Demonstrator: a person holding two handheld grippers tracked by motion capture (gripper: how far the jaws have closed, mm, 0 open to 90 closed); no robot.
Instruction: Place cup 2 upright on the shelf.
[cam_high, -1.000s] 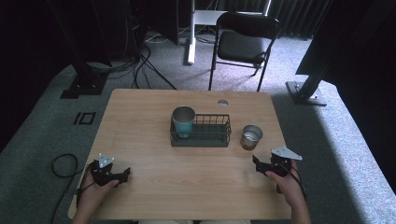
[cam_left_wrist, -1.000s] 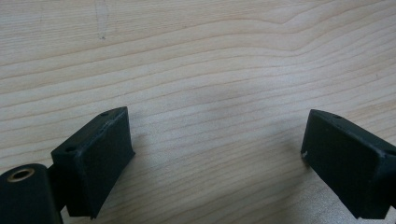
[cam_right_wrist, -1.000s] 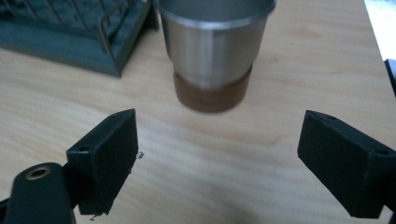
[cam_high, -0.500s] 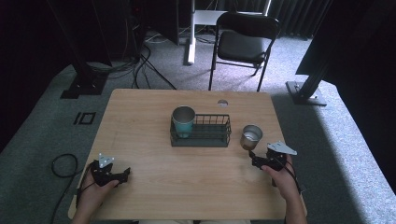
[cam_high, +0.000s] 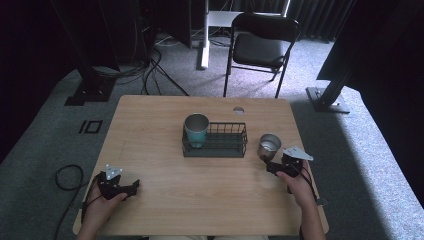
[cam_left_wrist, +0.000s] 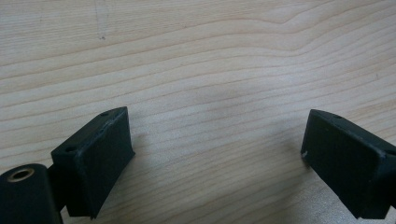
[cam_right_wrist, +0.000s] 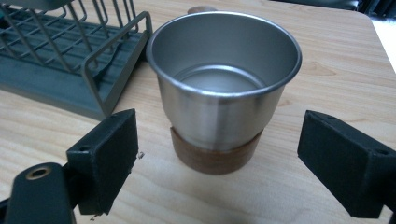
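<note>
Now the right gripper (cam_high: 274, 167) faces the steel cup (cam_high: 269, 146) with its jaws spread wide.

Largest first: the wooden table (cam_high: 165, 125) carries a dark wire rack (cam_high: 222, 141) at its middle, with a teal cup (cam_high: 196, 131) standing upright in the rack's left end. Just right of the rack stands the steel cup (cam_right_wrist: 223, 88) on its brown base, upright, open mouth up, ahead of the right gripper (cam_right_wrist: 217, 161) and untouched. Near the table's front left corner, the left gripper (cam_high: 131, 188) lies low over bare wood, jaws wide apart.
</note>
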